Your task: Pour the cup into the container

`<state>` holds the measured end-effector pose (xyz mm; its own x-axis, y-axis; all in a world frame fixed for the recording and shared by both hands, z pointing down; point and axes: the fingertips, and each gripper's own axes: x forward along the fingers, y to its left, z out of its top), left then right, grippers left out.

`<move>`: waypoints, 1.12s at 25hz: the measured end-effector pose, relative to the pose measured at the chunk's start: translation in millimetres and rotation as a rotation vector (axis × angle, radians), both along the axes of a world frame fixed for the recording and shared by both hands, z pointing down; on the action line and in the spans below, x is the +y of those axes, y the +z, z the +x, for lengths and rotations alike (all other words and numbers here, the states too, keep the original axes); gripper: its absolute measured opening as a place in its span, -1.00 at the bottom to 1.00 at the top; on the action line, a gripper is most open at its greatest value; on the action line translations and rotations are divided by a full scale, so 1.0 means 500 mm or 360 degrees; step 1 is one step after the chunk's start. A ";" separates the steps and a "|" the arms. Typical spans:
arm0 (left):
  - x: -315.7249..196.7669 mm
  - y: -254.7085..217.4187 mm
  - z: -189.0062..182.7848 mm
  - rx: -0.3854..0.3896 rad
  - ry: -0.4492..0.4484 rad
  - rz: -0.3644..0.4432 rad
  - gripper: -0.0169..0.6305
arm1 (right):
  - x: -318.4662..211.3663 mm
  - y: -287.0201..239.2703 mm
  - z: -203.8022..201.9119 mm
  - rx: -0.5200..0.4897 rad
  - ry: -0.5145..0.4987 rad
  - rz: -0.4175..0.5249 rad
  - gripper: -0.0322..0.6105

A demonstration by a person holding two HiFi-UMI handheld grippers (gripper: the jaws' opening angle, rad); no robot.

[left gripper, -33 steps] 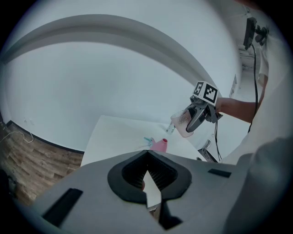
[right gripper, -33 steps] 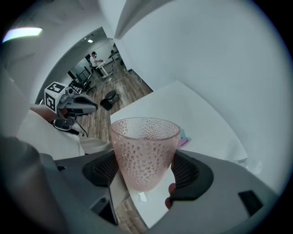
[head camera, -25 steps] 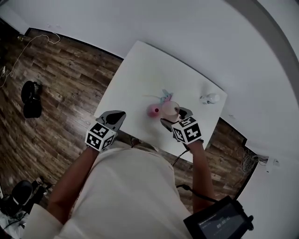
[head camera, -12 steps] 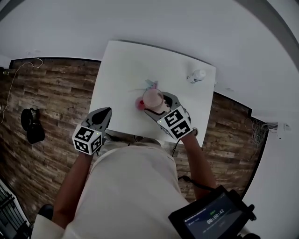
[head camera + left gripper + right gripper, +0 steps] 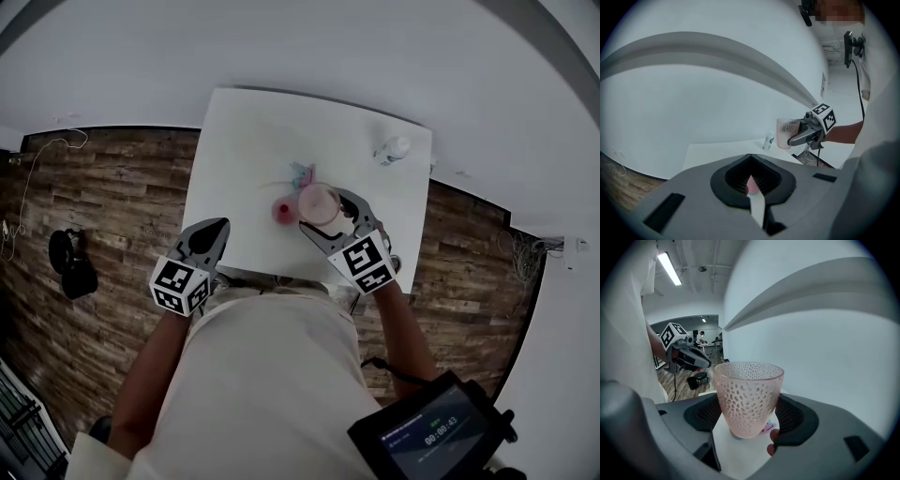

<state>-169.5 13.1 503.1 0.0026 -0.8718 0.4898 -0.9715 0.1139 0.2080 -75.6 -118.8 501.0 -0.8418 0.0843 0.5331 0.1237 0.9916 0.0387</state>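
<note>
A dimpled, translucent pink cup (image 5: 321, 202) stands upright between the jaws of my right gripper (image 5: 324, 216), held above the white table (image 5: 244, 141). In the right gripper view the cup (image 5: 748, 397) fills the gap of that gripper (image 5: 749, 414), pads pressed on its sides. A small pink-red round container (image 5: 281, 212) sits on the table just left of the cup. My left gripper (image 5: 214, 231) hangs shut and empty at the table's front edge. Its closed jaws (image 5: 751, 176) point toward the cup (image 5: 787, 133).
Small blue and pink pieces (image 5: 301, 173) lie beyond the container. A small white bottle (image 5: 392, 148) stands at the far right corner and shows in the left gripper view (image 5: 768, 139). Wood floor surrounds the table, with a white wall behind it.
The right gripper has lifted the cup up off the table beside the pink container and brought it upright. The left gripper has risen a little by the front edge.
</note>
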 end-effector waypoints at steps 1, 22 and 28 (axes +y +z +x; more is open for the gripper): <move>-0.001 -0.004 0.000 -0.0003 -0.0001 0.0007 -0.92 | -0.002 -0.005 0.005 -0.0017 0.0001 0.0008 0.22; -0.019 0.004 0.001 0.0007 -0.0016 0.0037 -0.92 | -0.031 0.018 0.068 -0.0028 0.0099 0.0029 0.22; -0.019 0.014 -0.003 -0.0008 -0.0022 0.0015 -0.92 | -0.051 0.029 0.082 -0.0039 0.0172 -0.0042 0.22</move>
